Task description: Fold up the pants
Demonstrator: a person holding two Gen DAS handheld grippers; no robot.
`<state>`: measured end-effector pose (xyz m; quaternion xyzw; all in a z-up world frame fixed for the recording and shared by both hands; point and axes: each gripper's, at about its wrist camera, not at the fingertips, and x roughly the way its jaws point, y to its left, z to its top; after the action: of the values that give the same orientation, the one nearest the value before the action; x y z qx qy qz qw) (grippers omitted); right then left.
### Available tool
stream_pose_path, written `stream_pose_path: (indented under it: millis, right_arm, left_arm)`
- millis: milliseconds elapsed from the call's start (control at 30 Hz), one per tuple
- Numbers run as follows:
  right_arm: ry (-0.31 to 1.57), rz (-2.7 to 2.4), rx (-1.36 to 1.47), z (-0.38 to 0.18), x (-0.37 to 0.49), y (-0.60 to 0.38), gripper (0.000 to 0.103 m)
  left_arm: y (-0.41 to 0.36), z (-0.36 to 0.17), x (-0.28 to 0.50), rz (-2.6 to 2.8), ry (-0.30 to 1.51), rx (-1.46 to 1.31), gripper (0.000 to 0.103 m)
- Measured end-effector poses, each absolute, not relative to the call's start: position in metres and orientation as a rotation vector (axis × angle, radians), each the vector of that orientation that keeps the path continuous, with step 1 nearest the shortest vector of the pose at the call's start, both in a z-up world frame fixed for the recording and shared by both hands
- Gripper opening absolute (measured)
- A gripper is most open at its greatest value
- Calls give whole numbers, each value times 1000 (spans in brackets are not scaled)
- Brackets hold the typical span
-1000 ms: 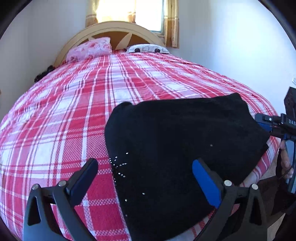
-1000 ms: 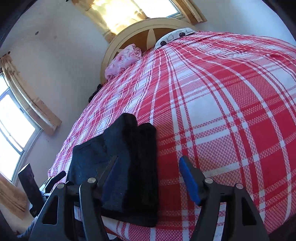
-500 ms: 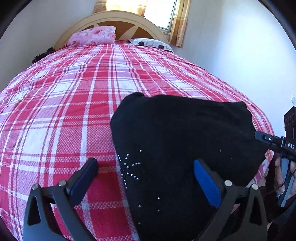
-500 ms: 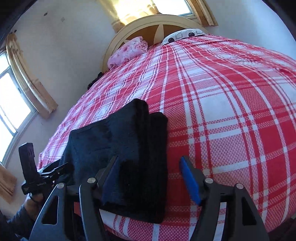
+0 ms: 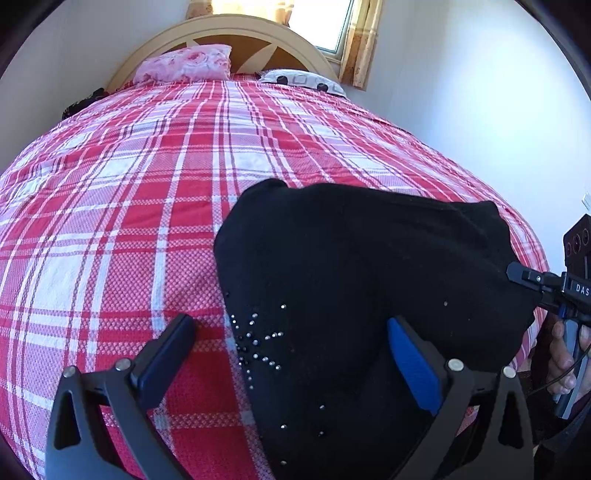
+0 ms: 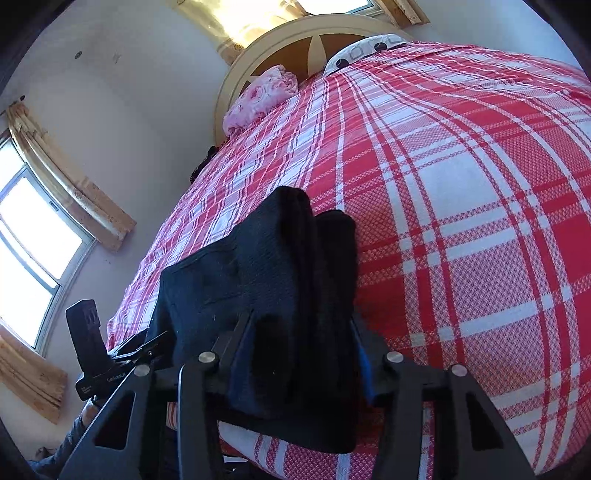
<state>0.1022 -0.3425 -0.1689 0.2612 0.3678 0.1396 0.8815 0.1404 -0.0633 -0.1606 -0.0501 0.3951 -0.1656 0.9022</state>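
Jaws: left gripper (image 5: 291,354) is hanging wide open, gripping nothing; right gripper (image 6: 303,350) is pinching shut on the near right edge of the pants (image 5: 369,280). Pants are lying folded at the near right corner of the bed (image 5: 147,192), long axis running left-right, left edge sitting between the open fingers. Fabric: black, soft knit, small rhinestone studs (image 5: 258,339); plaid woven bedspread beneath.

Bright daylight from blown-out windows (image 5: 321,22), heavy fisheye edge distortion

A red plaid bed (image 5: 147,206) carries folded black pants (image 5: 351,277) and two pillows (image 5: 184,68).
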Motion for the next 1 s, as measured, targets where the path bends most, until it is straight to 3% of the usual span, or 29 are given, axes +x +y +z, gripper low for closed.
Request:
stream_pose_path:
  millis: [300,633,700,733,767,867,1000]
  right_arm:
    - [749,283,514,-170,100,-336,41]
    - [746,286,515,-171,103,-339,40]
    - [744,281,510,-171,104,-338,40]
    - [742,279,506,-171,103,-338,40]
    - [738,275,500,-170,102,-337,37]
    - [728,285,486,-167,100,-333,31]
    - [704,281,454,-159,95,-326,28]
  left_arm:
    - [-54,-159,137,-374,796,-180,103]
    - [-47,-157,132,-336,801,-193,94]
    - [-55,-156,131,-348,790,-179,86]
    - [-57,-155,130,-367,784,-175,72]
    - [-59,-154,129,-399,783,-179,48]
    - [-58,-148,125,-434,764,-183,24]
    - [-42,-139,122,-443,746,-221,14]
